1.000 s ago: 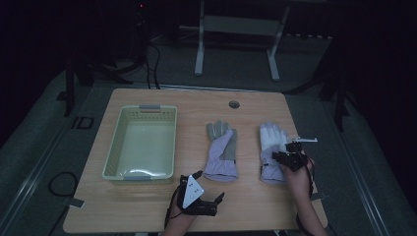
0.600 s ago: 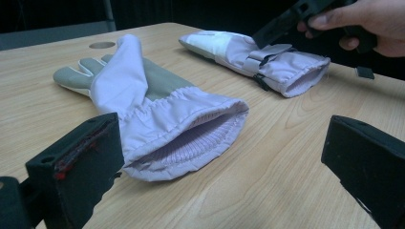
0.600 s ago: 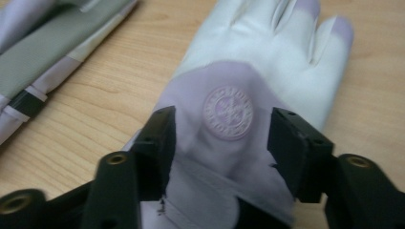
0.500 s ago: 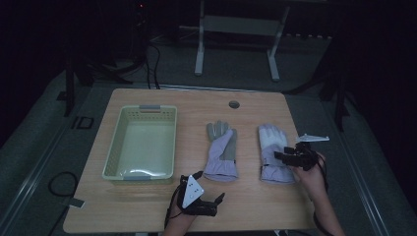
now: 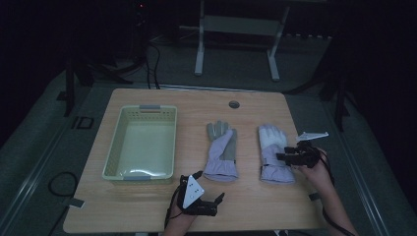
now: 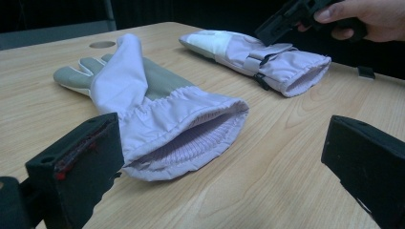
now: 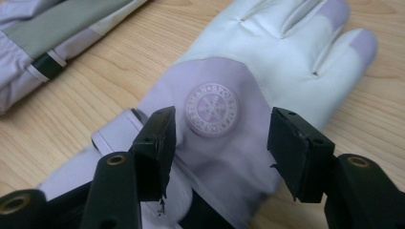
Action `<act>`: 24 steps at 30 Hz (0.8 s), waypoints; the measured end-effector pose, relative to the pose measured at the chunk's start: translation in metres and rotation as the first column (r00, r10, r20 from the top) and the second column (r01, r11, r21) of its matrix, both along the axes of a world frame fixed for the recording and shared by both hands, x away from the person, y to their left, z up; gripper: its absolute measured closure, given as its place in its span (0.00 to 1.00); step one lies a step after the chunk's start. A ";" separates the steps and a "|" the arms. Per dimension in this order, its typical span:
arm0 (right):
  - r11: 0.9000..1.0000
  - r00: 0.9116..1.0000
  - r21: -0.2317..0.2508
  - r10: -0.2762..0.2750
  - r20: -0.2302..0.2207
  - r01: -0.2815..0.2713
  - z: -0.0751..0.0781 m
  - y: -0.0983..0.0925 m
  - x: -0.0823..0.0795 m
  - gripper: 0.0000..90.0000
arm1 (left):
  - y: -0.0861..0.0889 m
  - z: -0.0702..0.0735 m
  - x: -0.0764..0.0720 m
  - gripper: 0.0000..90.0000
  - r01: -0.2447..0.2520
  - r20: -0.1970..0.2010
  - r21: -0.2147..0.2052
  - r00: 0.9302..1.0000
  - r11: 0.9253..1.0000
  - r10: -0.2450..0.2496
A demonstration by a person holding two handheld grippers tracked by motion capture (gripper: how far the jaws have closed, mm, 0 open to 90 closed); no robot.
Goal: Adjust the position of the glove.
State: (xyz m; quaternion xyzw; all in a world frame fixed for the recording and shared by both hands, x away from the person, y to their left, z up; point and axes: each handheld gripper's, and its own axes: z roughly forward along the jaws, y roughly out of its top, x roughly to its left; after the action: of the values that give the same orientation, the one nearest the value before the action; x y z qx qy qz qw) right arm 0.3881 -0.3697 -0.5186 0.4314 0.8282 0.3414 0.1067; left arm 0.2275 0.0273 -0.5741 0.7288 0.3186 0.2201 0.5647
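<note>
Two lilac gloves lie side by side on the wooden table [image 5: 147,206]. The left glove [image 5: 221,150] [image 6: 157,100] shows a grey palm, and its cuff opening faces my left gripper [image 5: 210,184] [image 6: 229,157]. That gripper rests near the front edge, open, with nothing between its jaws. The right glove [image 5: 273,152] [image 7: 267,52] carries a round logo patch. My right gripper [image 5: 281,157] [image 7: 222,138] hovers over this glove near the cuff. Its jaws have just been opening and stand apart above the fabric, gripping nothing.
A pale yellow plastic basket [image 5: 142,142] stands on the left half of the table. A round cable hole [image 5: 234,104] sits near the back edge. Behind the table a metal stand [image 5: 236,39] rises from the dark floor.
My right gripper has shifted a little to the right over the right glove's cuff. The left gripper and both gloves have stayed where they were.
</note>
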 end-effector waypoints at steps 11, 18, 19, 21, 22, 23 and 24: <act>1.000 1.000 -0.023 0.002 0.005 -0.002 -0.020 0.011 0.006 0.58 | 0.000 0.000 -0.001 0.01 -0.005 0.006 0.005 1.000 1.000 0.004; 0.998 0.999 0.056 -0.033 -0.030 0.035 -0.023 0.007 0.004 0.74 | 0.000 0.000 0.000 0.01 -0.006 0.003 0.003 1.000 1.000 0.006; 0.997 0.999 0.060 -0.038 -0.034 0.040 -0.023 0.006 0.004 0.76 | 0.000 0.000 0.000 0.01 -0.007 0.002 0.001 1.000 1.000 0.007; 0.995 0.998 0.079 -0.054 -0.045 0.058 -0.022 0.006 0.004 0.81 | 0.000 0.000 0.000 0.01 -0.006 0.002 0.002 1.000 1.000 0.006; 0.994 0.997 0.088 -0.064 -0.047 0.068 -0.020 0.006 0.003 0.85 | 0.000 0.000 0.000 0.01 -0.007 0.001 0.001 1.000 1.000 0.007; 0.993 0.996 0.091 -0.069 -0.054 0.073 -0.018 0.006 0.003 0.86 | 0.000 0.000 0.000 0.01 -0.008 0.000 0.000 1.000 1.000 0.008; 0.993 0.996 0.091 -0.069 -0.052 0.074 -0.015 0.005 0.002 0.87 | 0.000 0.000 0.000 0.01 -0.009 0.000 0.001 1.000 1.000 0.009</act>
State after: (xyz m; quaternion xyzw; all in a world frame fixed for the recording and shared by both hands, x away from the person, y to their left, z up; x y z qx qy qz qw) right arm 0.3896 -0.3644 -0.5337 0.4735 0.7979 0.3648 0.0786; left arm 0.2275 0.0272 -0.5741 0.7276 0.3219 0.2226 0.5633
